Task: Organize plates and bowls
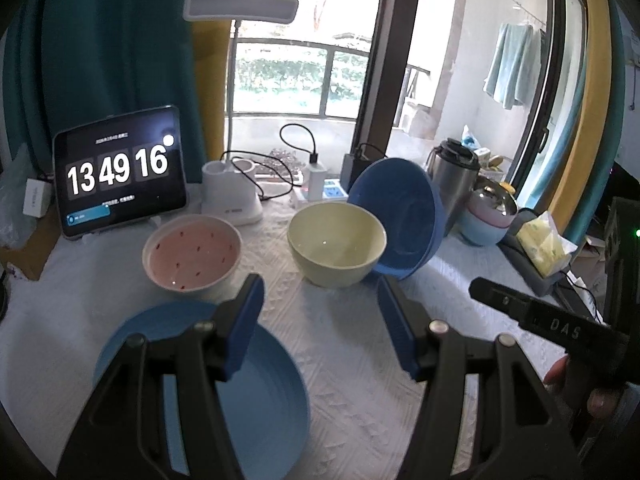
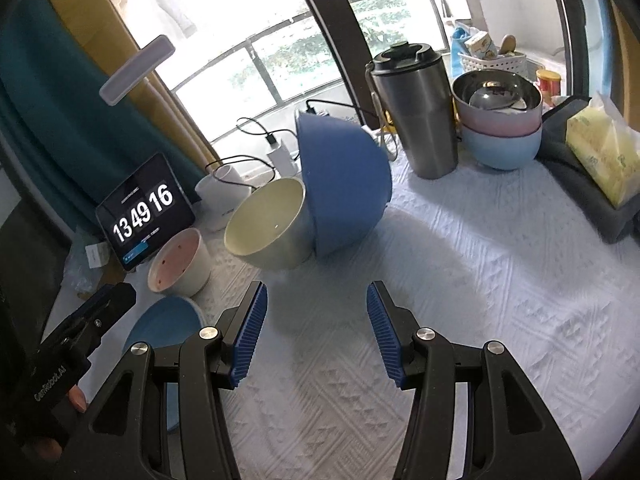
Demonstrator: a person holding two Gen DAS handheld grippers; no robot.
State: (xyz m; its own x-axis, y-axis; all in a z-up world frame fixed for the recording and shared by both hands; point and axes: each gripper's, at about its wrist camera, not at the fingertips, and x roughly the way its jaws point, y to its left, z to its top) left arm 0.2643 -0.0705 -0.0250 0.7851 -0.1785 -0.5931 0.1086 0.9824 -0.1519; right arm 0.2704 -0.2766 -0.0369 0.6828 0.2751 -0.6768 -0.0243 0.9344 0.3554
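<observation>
Both of my tools are empty right now. The left tool [image 1: 320, 320] has its jaws apart with nothing between them, and it hangs over the near edge of the light blue plate [image 1: 248, 392], which lies flat on the table [image 1: 352, 360]. The right tool [image 2: 316, 332] is also open and holds nothing; only the white cloth is under it. The things I have to tidy sit further back. The pink bowl [image 1: 192, 254] stands upright, just past the plate. The cream bowl [image 1: 336, 248] stands upright beside it. The dark blue bowl [image 2: 344, 184] is the one that worries me. It is tipped up on its side and leans on the cream bowl, touching it. I think that if I pull or bump the cream bowl first, the dark blue bowl could lose its prop and roll or flop down, maybe toward the steel cup [image 2: 416, 112] or the stacked bowls [image 2: 500, 128] behind it. So I would steady the dark blue bowl before anything else. The plate could give trouble too. It lies flat, so my jaws may slip off its thin rim, and the cloth could bunch up and drag the pink bowl along. My two tools are near each other, so they might knock together if I reach across. There are also wires [image 1: 296, 140] and a clock screen [image 1: 120, 172] at the back, and a wide swing could hit them.
</observation>
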